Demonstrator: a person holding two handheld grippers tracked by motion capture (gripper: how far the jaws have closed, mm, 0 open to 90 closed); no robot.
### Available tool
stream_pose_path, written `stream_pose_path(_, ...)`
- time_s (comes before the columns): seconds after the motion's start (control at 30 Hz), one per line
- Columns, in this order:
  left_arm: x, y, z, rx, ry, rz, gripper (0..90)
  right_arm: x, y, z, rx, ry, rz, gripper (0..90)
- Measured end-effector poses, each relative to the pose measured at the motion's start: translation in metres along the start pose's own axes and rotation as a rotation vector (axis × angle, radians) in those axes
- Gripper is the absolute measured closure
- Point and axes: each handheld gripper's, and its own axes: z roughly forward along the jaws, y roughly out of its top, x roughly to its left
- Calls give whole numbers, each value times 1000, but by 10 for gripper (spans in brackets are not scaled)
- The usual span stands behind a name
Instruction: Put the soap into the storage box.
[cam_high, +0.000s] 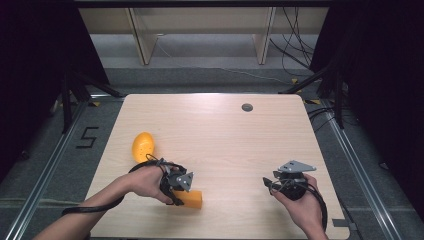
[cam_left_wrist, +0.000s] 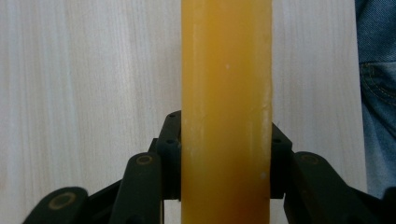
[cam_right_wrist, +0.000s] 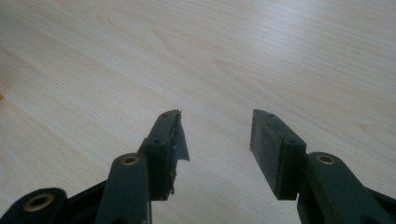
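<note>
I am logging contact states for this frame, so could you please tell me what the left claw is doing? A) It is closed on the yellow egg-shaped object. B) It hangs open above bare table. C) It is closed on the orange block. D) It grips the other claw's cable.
C: in the left gripper view both jaws of the left claw press the sides of the orange block.

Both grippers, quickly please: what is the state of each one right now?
Left gripper: closed on the orange block, one jaw on each side.
Right gripper: open, nothing between its jaws, above the wooden table.
</note>
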Motion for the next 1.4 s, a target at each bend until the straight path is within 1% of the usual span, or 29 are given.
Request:
stream_pose_path(0.03, 0, 0, 0, 0, 0, 0, 605, 0, 0, 0, 0, -1, 0, 533)
stream_pose_path(0.07, 1, -2, -2, -17, 18, -29, 605, 0, 0, 0, 0, -1, 1, 532)
stream_pose_path(0.1, 1, -2, -2, -17, 18, -29, 605, 0, 0, 0, 0, -1, 1, 532)
stream_pose_path(0.13, 2, -4, -6, -37, 32, -60, 605, 0, 0, 0, 1, -1, -2, 532)
stream_pose_path(0.17, 2, -4, -6, -37, 32, -60, 606, 0, 0, 0, 1, -1, -1, 532)
stream_pose_path(0.2, 2, -5, -12, -76, 42, -124, 605, 0, 0, 0, 2, -1, -1, 532)
stream_pose_path(0.23, 2, -5, -12, -76, 42, -124, 605, 0, 0, 0, 2, -1, -1, 532)
stream_pose_path(0.33, 4, -6, -24, -130, 52, -257, 605, -1, 0, 0, -5, -4, -18, 532)
stream_pose_path(0.43, 4, -7, -32, -138, 79, -363, 605, -1, 0, 0, -5, -5, -17, 532)
stream_pose_path(0.47, 5, -7, -34, -119, 94, -374, 605, -1, 0, 0, -5, -6, -17, 532)
stream_pose_path(0.5, 4, -8, -36, -121, 118, -439, 605, -2, 0, 1, -13, -6, -27, 532)
stream_pose_path(0.53, 4, -9, -37, -126, 127, -484, 605, -2, 0, 0, -16, -5, -24, 532)
stream_pose_path(0.57, 4, -9, -38, -137, 139, -525, 605, -1, 0, -1, 0, -6, -2, 532)
stream_pose_path(0.6, 4, -9, -38, -137, 139, -525, 605, -1, 0, -1, 3, -5, 3, 532)
stream_pose_path(0.63, 3, -10, -39, -151, 148, -571, 605, -1, 0, -1, 3, -5, 3, 532)
stream_pose_path(0.7, 3, -11, -43, -159, 180, -618, 605, -3, 0, 1, -13, -6, -32, 532)
stream_pose_path(0.73, 1, -11, -45, -197, 201, -678, 605, -1, 0, 0, -7, -5, -14, 532)
stream_pose_path(0.8, 2, -11, -47, -198, 204, -697, 605, -1, 0, 0, -5, -5, -13, 531)
stream_pose_path(0.83, 3, -13, -49, -204, 194, -729, 605, -1, 0, 0, -5, -5, -13, 531)
stream_pose_path(0.87, 4, -15, -51, -211, 179, -783, 605, -1, 0, 0, -3, -4, -10, 531)
stream_pose_path(0.9, 4, -15, -51, -211, 179, -783, 605, -1, 0, 0, -3, -4, -10, 531)
stream_pose_path(1.07, 9, -22, -58, -199, 197, -840, 605, -1, 0, 0, -6, -4, -13, 530)
stream_pose_path(1.1, 10, -25, -61, -199, 205, -875, 605, -1, 1, 1, -6, -1, -5, 530)
stream_pose_path(1.13, 10, -25, -61, -199, 205, -875, 606, -1, 1, 1, -6, -1, -5, 530)
stream_pose_path(1.17, 12, -28, -65, -206, 203, -913, 606, 0, 1, 0, 2, -2, 3, 530)
stream_pose_path(1.23, 13, -30, -67, -199, 213, -919, 606, 0, 1, 1, 1, -2, 0, 530)
stream_pose_path(1.27, 14, -32, -69, -206, 217, -930, 606, -1, 1, 1, -2, -2, -21, 530)
stream_pose_path(1.33, 16, -35, -73, -203, 235, -952, 605, 0, 2, 1, 2, 2, 3, 530)
stream_pose_path(1.4, 19, -41, -79, -201, 247, -983, 605, -2, 2, 3, -15, 10, -35, 530)
